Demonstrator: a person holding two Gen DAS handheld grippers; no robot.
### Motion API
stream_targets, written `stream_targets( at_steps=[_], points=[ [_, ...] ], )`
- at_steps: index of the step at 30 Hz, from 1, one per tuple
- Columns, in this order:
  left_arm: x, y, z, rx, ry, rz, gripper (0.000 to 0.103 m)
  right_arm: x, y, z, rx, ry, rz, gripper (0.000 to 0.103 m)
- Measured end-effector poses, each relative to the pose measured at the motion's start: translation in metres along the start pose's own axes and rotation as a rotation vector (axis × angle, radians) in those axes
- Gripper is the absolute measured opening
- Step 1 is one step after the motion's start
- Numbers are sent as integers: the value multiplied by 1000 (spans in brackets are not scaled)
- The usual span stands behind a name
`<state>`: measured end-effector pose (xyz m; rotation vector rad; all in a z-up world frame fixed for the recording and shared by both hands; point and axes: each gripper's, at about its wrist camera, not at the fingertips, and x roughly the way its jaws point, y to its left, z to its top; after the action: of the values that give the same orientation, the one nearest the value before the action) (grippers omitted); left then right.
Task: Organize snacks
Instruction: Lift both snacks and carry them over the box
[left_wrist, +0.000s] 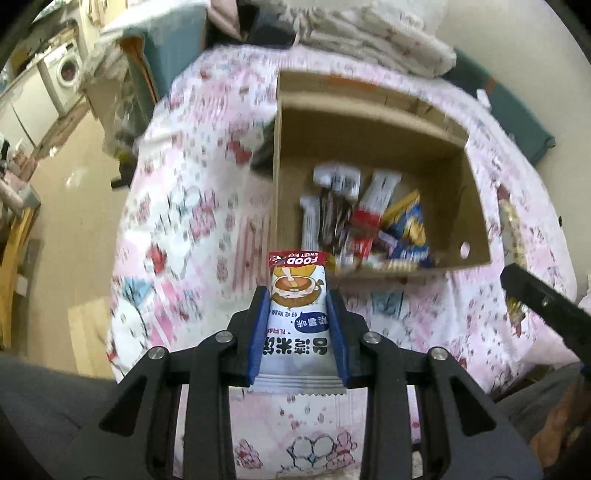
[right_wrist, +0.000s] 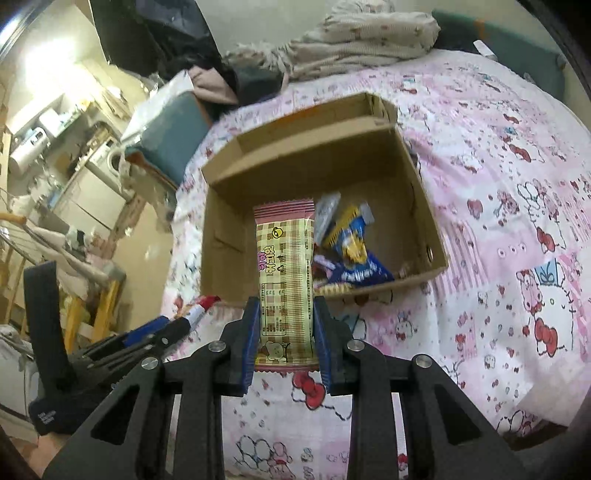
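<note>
My left gripper (left_wrist: 297, 297) is shut on a white rice-snack packet (left_wrist: 297, 314) with a red top band, held upright above the bed, just short of the cardboard box (left_wrist: 476, 206). Several snack packets (left_wrist: 369, 229) lie in the box's near half. In the right wrist view my right gripper (right_wrist: 285, 304) is shut on a long beige checked snack bar (right_wrist: 285, 266) with pink ends, its tip over the near wall of the box (right_wrist: 424, 206). The left gripper (right_wrist: 162, 330) with its packet shows at lower left there. The right gripper's black finger (left_wrist: 543, 306) crosses the left view's right edge.
The box sits on a bed with a pink cartoon-print sheet (right_wrist: 517, 184). Folded blankets (right_wrist: 369, 40) and clothes pile at the bed's far end. A teal cushion (right_wrist: 166, 144) and a washing machine (left_wrist: 68, 72) stand left, with bare floor (left_wrist: 74, 192) beside the bed.
</note>
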<state>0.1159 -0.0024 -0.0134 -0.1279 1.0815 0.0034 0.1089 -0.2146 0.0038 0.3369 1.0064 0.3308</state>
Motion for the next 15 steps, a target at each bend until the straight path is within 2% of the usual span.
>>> stream_targets(
  at_steps=[8,15],
  points=[
    [-20,-7,53,34,-121,-14,27,1,-3,30,2,-63,15,29],
    [-3,-23,87,70,-135,-2,27,18,-15,58,19,-76,1,29]
  ],
)
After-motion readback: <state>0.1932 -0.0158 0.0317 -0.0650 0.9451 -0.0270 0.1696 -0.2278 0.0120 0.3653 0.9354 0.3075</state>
